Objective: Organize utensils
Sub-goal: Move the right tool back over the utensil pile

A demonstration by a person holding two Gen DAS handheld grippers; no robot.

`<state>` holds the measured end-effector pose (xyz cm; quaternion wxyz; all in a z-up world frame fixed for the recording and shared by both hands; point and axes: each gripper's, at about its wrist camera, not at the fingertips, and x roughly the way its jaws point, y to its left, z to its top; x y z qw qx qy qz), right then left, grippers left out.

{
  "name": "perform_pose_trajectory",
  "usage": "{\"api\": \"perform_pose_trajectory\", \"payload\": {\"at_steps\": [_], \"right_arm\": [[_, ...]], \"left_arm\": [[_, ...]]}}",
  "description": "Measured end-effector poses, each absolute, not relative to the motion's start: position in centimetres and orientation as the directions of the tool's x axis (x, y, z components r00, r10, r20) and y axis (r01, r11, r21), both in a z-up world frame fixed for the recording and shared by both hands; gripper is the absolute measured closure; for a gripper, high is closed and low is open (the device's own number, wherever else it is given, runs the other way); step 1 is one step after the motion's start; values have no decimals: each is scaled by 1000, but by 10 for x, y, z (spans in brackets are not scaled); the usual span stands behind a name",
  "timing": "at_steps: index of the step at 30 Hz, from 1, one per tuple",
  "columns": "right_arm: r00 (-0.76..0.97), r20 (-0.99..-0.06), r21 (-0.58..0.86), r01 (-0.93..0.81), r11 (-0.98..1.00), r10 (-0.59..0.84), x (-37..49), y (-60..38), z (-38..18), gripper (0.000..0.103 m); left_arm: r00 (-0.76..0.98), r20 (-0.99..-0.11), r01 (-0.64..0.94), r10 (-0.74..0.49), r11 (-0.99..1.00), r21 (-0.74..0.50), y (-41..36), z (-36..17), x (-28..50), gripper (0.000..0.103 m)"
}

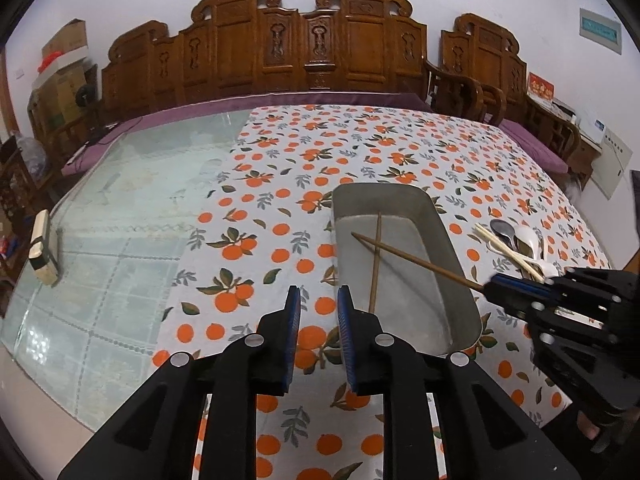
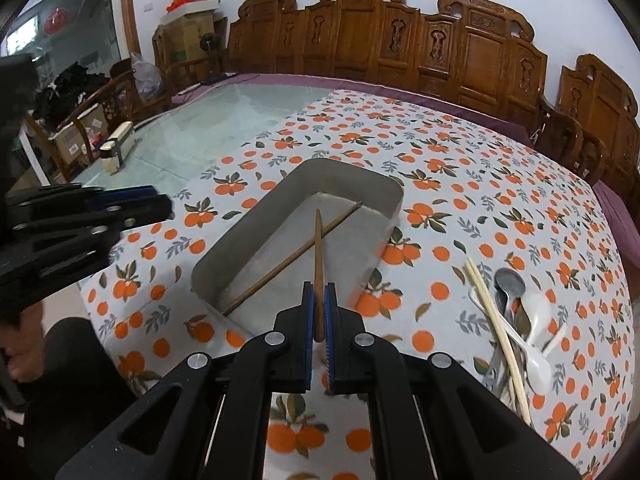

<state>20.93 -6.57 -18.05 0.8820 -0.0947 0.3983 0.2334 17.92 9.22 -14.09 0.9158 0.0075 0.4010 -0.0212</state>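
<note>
A grey metal tray [image 1: 452,240] [image 2: 224,256] stands on the orange-print tablecloth. One brown chopstick [image 1: 376,264] [image 2: 280,268] lies inside it. My right gripper [image 2: 319,286] [image 1: 490,282] is shut on a second brown chopstick [image 2: 319,256] [image 1: 412,258], held slanting over the tray with its tip crossing the first. My left gripper [image 1: 319,292] [image 2: 160,204] is open and empty, hovering left of the tray's near end. A pile of utensils lies right of the tray: pale chopsticks [image 2: 496,320] [image 1: 504,250], a metal spoon [image 2: 510,282] [image 1: 504,230] and a white spoon [image 2: 536,336] [image 1: 530,240].
The left part of the table is bare glass [image 1: 120,220]. A cream and black box [image 1: 42,246] [image 2: 118,148] stands at its left edge. Carved wooden seats [image 1: 304,44] line the far side. Cardboard boxes [image 2: 192,12] are stacked in the corner.
</note>
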Motion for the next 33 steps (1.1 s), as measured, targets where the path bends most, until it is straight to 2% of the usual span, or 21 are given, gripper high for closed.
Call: {"api": "perform_pose_trajectory", "payload": {"at_steps": [15,17,21,25,28,33], "right_arm": [[534,-754,89,-494,865,382,226,-52,-190,95],[527,-746,111,-505,856,407,225,-56,-189,87],[520,-735,134,-518,845,435,225,-65,-185,86],[533,-725,126,-520,845,436,222,-83,-176,86],[557,-716,101,-514,852,421,219,-110,-167,86],[577,-721,74,-487,870,384,219,-157,-166,86]], "left_arm": [[682,-730,47,-38,999,-8,93,-138,173,81],[680,-732,52,-39,999,-5,90,-137,173,81],[676,-735,64,-45,998,-2,80,-140,173,80],[673,-737,78,-56,997,-5,67,-140,173,80],[678,-731,93,-75,996,-16,55,-139,172,72],[674,-731,130,-109,991,-28,29,-141,173,70]]}}
